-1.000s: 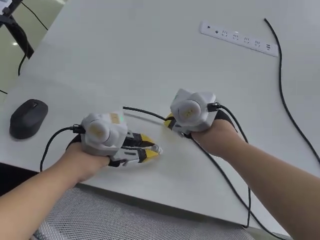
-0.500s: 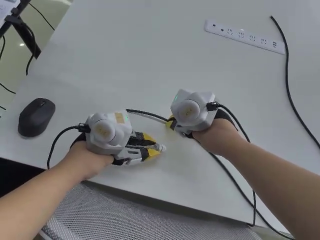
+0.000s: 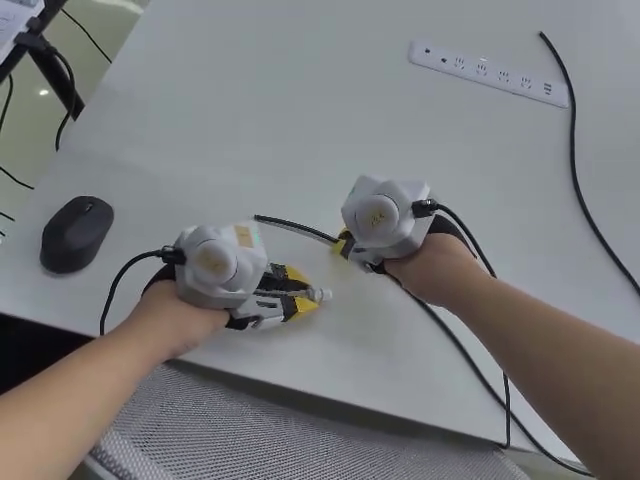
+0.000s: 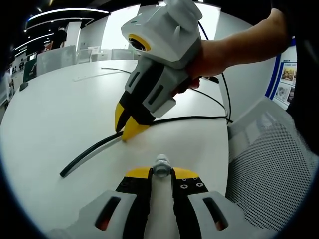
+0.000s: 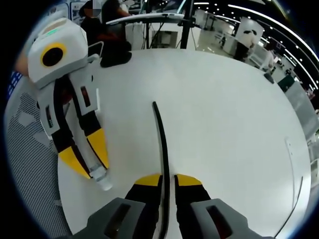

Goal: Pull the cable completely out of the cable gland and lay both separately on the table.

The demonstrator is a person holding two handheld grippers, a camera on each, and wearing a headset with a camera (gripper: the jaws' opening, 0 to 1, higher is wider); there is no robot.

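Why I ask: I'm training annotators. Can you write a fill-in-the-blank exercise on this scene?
The left hand-held gripper is shut on the ____. The right hand-held gripper is shut on the black ____. In the head view, a dark computer ____ lies on the table. Missing words: cable gland; cable; mouse.

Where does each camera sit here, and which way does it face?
Head view: on the person's head, facing down at the table; both forearms show, holding the left claw and right claw.
Left gripper view: on the left claw, facing along its jaws, shut on the cable gland, toward the right claw and its hand.
Right gripper view: on the right claw, facing along the clamped cable; left claw at the view's left.
Shared: both gripper views show cable gland and cable.
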